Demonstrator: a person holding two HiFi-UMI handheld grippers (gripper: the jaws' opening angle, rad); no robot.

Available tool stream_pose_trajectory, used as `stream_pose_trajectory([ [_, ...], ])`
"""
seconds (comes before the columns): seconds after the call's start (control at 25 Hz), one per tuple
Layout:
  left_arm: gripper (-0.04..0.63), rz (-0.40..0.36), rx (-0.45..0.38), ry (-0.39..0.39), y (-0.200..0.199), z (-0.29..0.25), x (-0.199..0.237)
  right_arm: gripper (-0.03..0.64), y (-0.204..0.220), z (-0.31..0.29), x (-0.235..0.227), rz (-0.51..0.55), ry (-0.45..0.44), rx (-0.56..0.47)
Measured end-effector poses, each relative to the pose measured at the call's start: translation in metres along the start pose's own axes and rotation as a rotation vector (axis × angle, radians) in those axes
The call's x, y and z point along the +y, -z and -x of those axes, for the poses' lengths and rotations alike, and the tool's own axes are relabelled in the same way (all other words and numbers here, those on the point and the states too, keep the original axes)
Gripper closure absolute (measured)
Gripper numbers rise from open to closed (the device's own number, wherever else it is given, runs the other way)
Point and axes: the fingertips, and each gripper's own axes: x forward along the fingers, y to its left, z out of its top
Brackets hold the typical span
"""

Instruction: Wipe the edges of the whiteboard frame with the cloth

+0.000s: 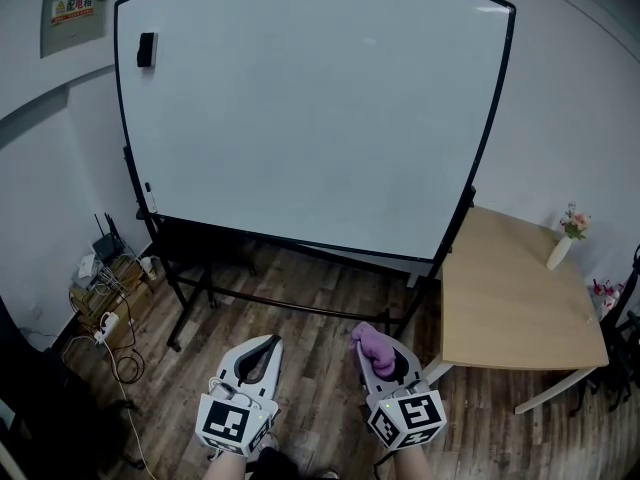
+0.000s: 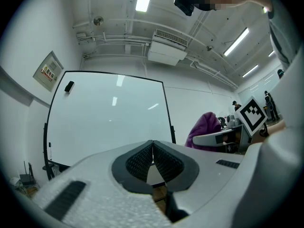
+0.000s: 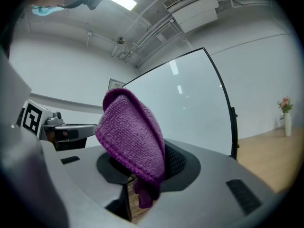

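Two grippers held low in front of the whiteboard, one cloth between them.

Both point forward over the wooden floor (image 1: pixel 320 368), side by side, well short of the single whiteboard (image 1: pixel 310 108) and its black frame (image 1: pixel 492 118). The left gripper (image 1: pixel 266 346) has its jaws pressed together on nothing. The right gripper (image 1: pixel 380 360) pinches the one purple cloth (image 3: pixel 130 137), which bunches up above its jaws. One table (image 1: pixel 510 288) stands to the right, with one vase (image 1: pixel 558 252) on it.
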Motion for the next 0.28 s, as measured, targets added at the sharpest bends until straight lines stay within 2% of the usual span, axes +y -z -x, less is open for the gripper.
stream_pose_trajectory([
  [0.28,0.578,0.022,0.028,-0.001,-0.0014,-0.0019,-0.0058,0.492,-0.0017,0.0031,-0.0025,0.004,-0.001,0.0],
])
